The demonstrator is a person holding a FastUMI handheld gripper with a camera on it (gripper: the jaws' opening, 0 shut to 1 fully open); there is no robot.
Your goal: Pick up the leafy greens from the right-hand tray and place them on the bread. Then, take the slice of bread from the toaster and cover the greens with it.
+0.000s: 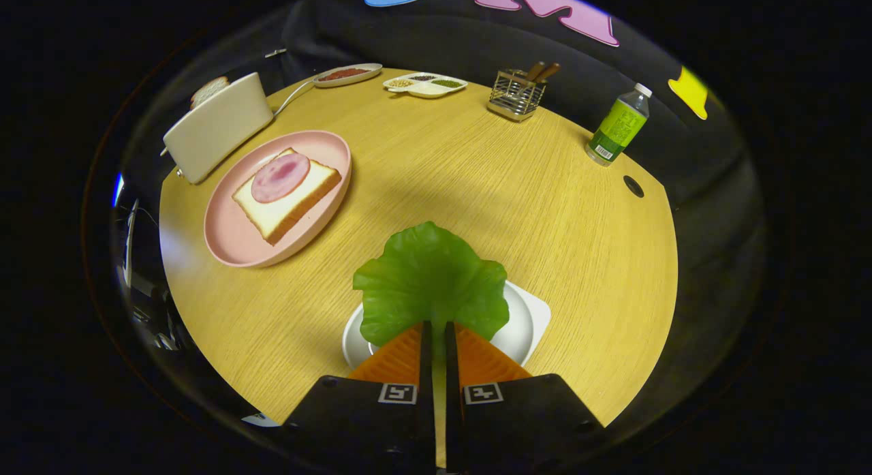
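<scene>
My gripper [437,328] is shut on the stem end of a green lettuce leaf [430,281], which fans out just ahead of the fingertips. The leaf hangs over a white tray [531,318] that lies under the fingers. Beyond and to the left, a pink plate [231,247] holds a bread slice [289,206] topped with a round of ham [281,177]. Behind the plate stands a white toaster [218,127] with another bread slice [208,88] poking out of its slot.
At the round wooden table's far side lie a small dish with red bits [347,74], a divided dish of seeds [425,84], a wire basket with utensils [518,93] and a green-labelled bottle [618,126]. A dark hole [633,186] sits near the right rim.
</scene>
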